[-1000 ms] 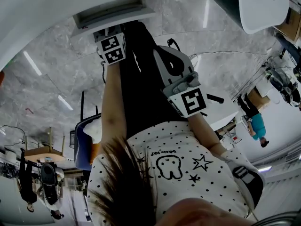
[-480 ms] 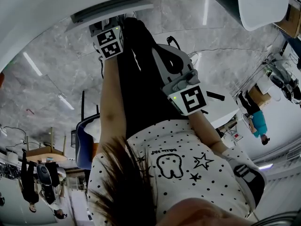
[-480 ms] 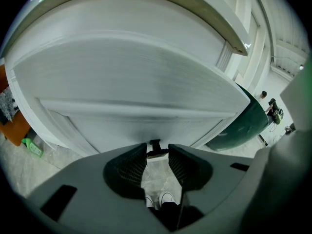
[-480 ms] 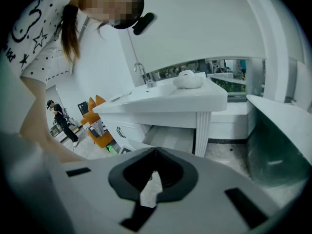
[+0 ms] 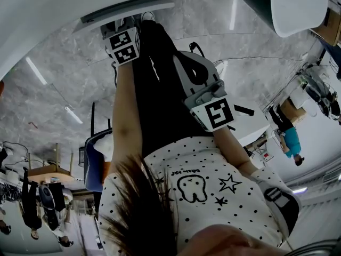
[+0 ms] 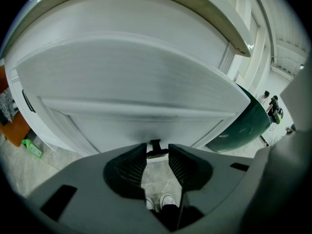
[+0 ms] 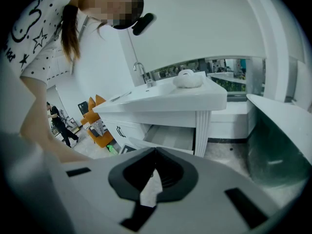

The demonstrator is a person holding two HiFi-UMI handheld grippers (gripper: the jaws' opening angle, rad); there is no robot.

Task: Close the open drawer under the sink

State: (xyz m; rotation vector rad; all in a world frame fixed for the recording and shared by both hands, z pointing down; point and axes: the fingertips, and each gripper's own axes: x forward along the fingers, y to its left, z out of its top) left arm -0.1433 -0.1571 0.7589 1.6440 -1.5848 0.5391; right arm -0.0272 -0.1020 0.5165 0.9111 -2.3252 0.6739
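Observation:
The white drawer front (image 6: pixel 146 82) fills the left gripper view, and its small black handle (image 6: pixel 155 145) sits between the jaw tips. My left gripper (image 6: pixel 157 147) is shut on that handle. In the head view the left gripper (image 5: pixel 123 36) reaches out to the drawer's top edge (image 5: pixel 125 8). The right gripper view shows the sink cabinet from the side, with the drawer (image 7: pixel 168 136) pulled out under the white sink (image 7: pixel 165 99). My right gripper (image 7: pixel 155 155) is shut with nothing in it and hangs back by the person's body (image 5: pixel 205 92).
A dark green tub (image 6: pixel 248 123) stands right of the cabinet. An orange chair (image 7: pixel 97 126) and a green bottle (image 6: pixel 31 147) are on the floor at the left. A faucet (image 7: pixel 141 72) and a white lump (image 7: pixel 189 78) sit on the sink. People stand further back.
In the head view my left gripper has moved a little forward, and the drawer's edge has shifted with it. The right gripper has barely moved.

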